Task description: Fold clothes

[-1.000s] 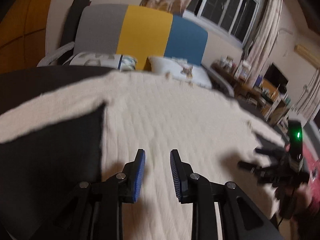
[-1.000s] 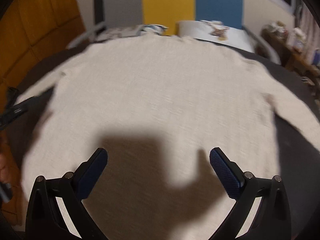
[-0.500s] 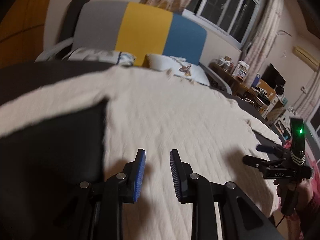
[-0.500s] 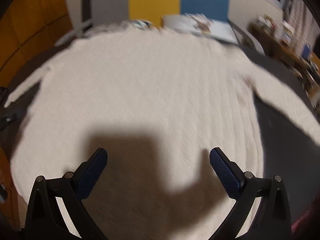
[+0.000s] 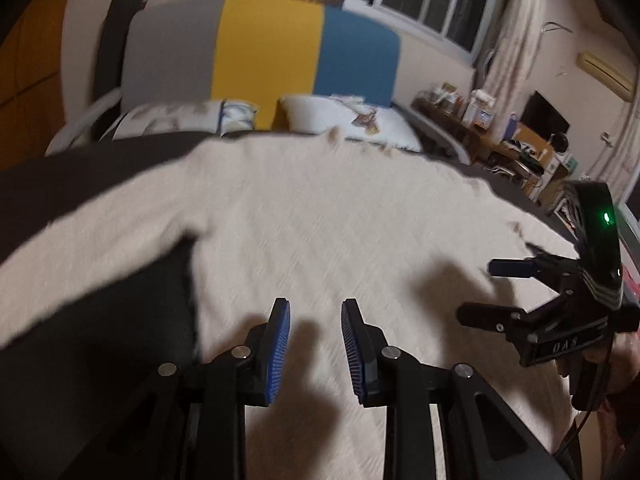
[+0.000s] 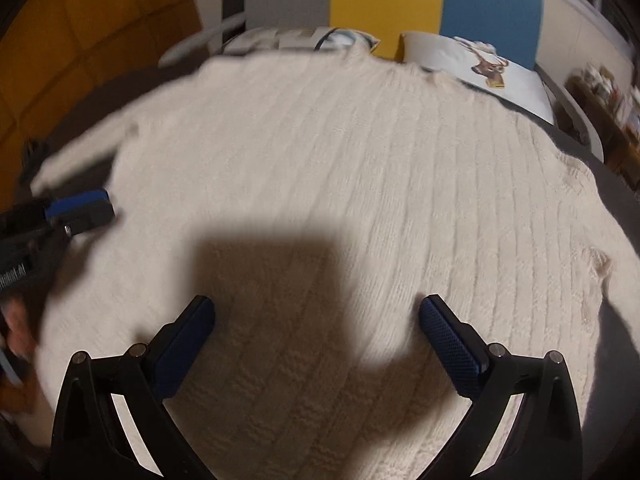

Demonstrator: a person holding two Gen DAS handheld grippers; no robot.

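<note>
Lying flat on the dark bed (image 5: 60, 360), a cream sweater (image 6: 340, 168) is seen.
The left gripper (image 5: 315, 344) is held narrowly parted, the right gripper (image 6: 316, 332) wide apart; nothing is gripped.

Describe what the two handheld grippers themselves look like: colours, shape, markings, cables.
Both are black frames with silver pivot bolts and two fingers faced with blue textured pads. The left gripper shows ribbed blue pads. The right gripper, seen side-on from the left wrist view, carries a black top module with a green light, white stripes, pale lettering too blurred to read with confidence, and a thin black cable.
</note>
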